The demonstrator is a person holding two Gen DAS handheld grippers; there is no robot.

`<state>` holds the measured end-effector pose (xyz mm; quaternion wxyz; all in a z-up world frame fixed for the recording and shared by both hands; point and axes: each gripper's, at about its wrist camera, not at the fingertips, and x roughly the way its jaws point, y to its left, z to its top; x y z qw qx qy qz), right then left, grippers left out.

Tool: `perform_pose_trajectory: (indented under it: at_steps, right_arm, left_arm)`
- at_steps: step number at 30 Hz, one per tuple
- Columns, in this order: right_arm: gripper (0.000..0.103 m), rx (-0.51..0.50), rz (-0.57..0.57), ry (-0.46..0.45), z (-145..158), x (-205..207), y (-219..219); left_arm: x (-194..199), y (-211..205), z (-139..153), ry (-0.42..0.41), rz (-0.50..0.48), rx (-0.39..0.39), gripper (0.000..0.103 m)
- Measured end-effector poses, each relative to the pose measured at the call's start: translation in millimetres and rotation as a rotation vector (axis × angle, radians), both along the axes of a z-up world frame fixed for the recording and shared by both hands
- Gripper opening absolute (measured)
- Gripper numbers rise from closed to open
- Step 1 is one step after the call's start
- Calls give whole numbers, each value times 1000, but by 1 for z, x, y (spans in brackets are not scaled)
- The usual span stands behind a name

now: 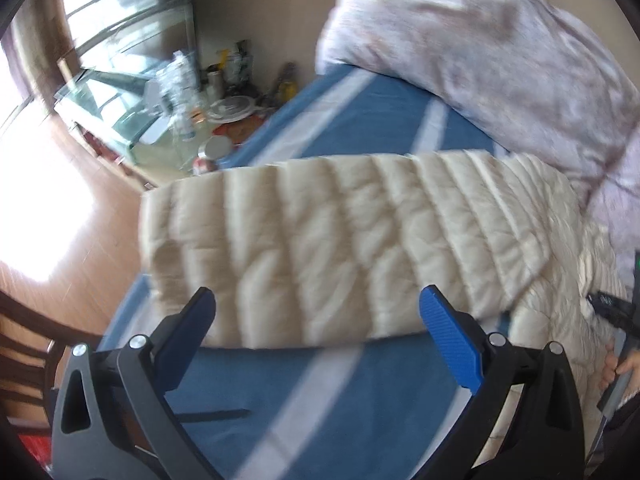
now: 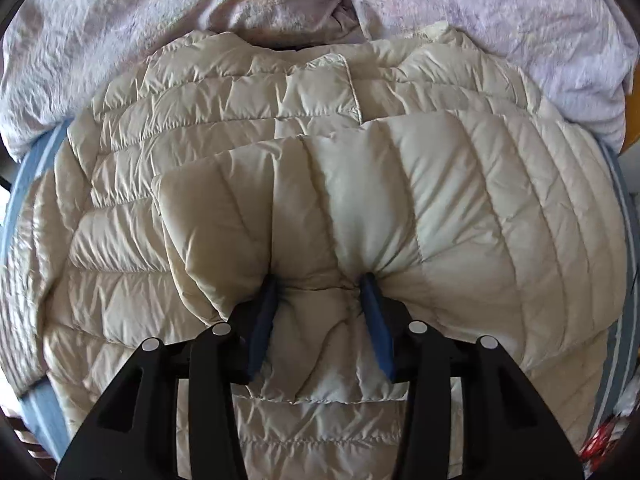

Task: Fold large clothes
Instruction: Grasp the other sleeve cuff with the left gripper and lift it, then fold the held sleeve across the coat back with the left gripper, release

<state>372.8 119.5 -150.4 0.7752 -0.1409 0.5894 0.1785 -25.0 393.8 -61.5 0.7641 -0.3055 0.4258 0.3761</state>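
Closest in the right wrist view, the right gripper (image 2: 320, 292) points steeply down into a cream quilted down jacket (image 2: 248, 184), its blue pads (image 2: 262, 320) sunk into the puffy fabric on either side of a pinched ridge of a folded-over panel; the fabric puckers toward both pads, so the jaws stand partly apart with that bunch of jacket between them, pressed from both sides. The jacket lies spread across most of that view, its stitched channels running crosswise, a square-cornered flap (image 2: 320, 88) lying flat on the layers further back. In the left wrist view the left gripper (image 1: 316, 316) hangs with its jaws wide apart and nothing between them, above a blue bedsheet with pale stripes (image 1: 320, 396); just past its fingertips lies a folded section of the same jacket, apart from the pads. At the right edge of that view a hand (image 1: 618, 368) grips a dark handle. Behind the jacket a rumpled pale lilac duvet (image 2: 160, 8) is heaped along the far side of the bed. Off the bed's far left corner stands a glass table (image 1: 120, 104) crowded with blurred bottles and jars, on a wooden floor (image 1: 92, 256) washed out by bright light.
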Motion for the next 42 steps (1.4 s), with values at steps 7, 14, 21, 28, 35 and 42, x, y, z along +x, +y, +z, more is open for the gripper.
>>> perform_pose_trajectory:
  at_steps: [7,14,21,28,35,42]
  right_arm:
    - [48,40,-42,14,7,1,-5]
    - [49,42,-31,10,13,4,-4]
    - [49,61,-51,18,14,-3,-11]
    - [53,74,-80,7,16,0,-17]
    - [55,99,-109,1,27,-4,-35]
    - [55,132,-117,-6,41,-4,-64]
  left_arm:
    - [-50,48,-15,-20,137,-61,101]
    - [-58,65,-34,-25,167,-123,81]
    - [-47,68,-46,11,178,-127,69]
    - [-50,69,-46,-15,218,-147,32]
    - [-46,65,-44,-55,199,-161,7]
    - [-35,58,-18,-100,166,-115,3]
